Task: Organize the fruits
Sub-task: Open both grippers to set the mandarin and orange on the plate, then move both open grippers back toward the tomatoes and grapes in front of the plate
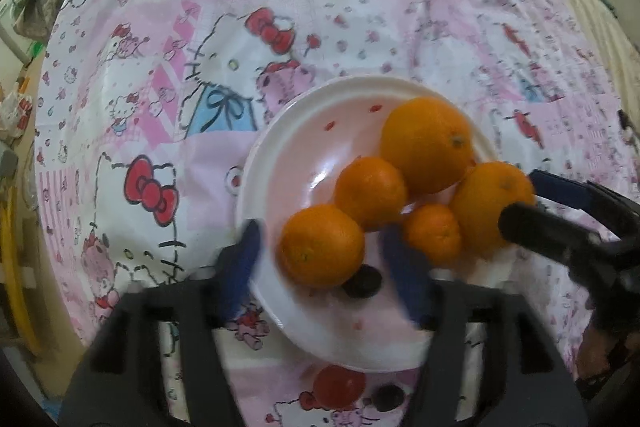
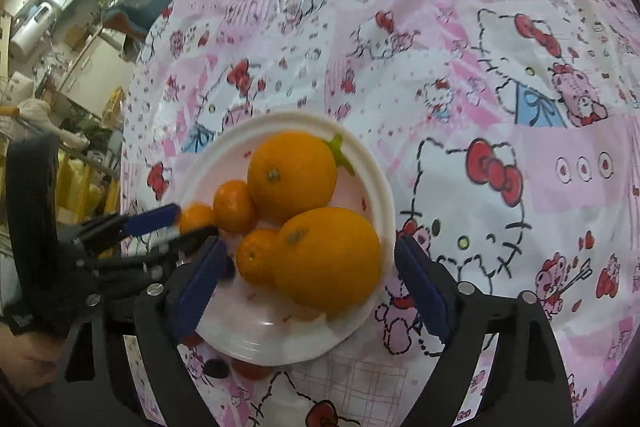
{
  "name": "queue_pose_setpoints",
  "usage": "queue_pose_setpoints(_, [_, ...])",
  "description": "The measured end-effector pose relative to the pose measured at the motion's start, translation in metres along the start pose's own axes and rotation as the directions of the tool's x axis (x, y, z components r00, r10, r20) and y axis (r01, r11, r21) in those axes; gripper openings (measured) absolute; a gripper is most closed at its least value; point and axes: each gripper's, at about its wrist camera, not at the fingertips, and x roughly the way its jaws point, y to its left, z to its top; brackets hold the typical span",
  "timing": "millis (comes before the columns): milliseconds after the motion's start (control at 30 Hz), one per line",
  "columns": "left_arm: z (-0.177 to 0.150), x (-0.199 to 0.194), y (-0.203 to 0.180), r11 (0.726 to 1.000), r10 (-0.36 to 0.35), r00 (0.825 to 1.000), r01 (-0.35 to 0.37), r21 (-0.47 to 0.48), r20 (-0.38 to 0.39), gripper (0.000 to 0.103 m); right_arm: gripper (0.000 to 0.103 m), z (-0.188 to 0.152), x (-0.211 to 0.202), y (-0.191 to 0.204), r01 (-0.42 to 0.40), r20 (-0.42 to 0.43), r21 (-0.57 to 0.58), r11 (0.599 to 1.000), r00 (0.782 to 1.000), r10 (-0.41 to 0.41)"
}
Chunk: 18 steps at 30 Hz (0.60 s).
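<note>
Left wrist view looks almost straight down on a white plate set on a tabletop draped in a pink cartoon-cat cloth; five oranges are heaped on the plate, the biggest at the plate's far side, a mid-sized one just nearer, another at the plate's near left, a small one near the middle, and a large one at the plate's right edge; the fruits touch one another in a cluster. The left tongs stand apart with blue pads either side of the near-left orange, one pad over the plate's left rim, the other toward the plate's middle; the pads are blurred and do not seem to press the fruit. A dark round thing lies on the plate just beside that orange; what it is I cannot tell.

From the right wrist view the right tongs also stand wide apart, straddling the plate's near side; the large orange sits between the pads without either pad touching it, with a smaller orange pressed against its left. A green stalk pokes out behind the biggest orange at the plate's far side. The left tongs reach in from the plate's left, open around the orange there.
</note>
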Motion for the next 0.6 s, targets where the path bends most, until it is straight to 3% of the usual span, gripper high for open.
queue_pose_setpoints(67, [0.000,-0.003,-0.005,1.000,0.012,1.000,-0.013,0.014,0.013,0.085,0.088,0.002,-0.002,-0.001,-0.012,0.003,0.013,1.000,1.000,0.012])
queue_pose_setpoints(600, [-0.009,-0.034,-0.003,0.999,0.049,0.994,-0.049,0.006,0.099,0.085,0.088,-0.001,-0.038,0.005,-0.030,0.078,0.022,0.999,0.997,0.028])
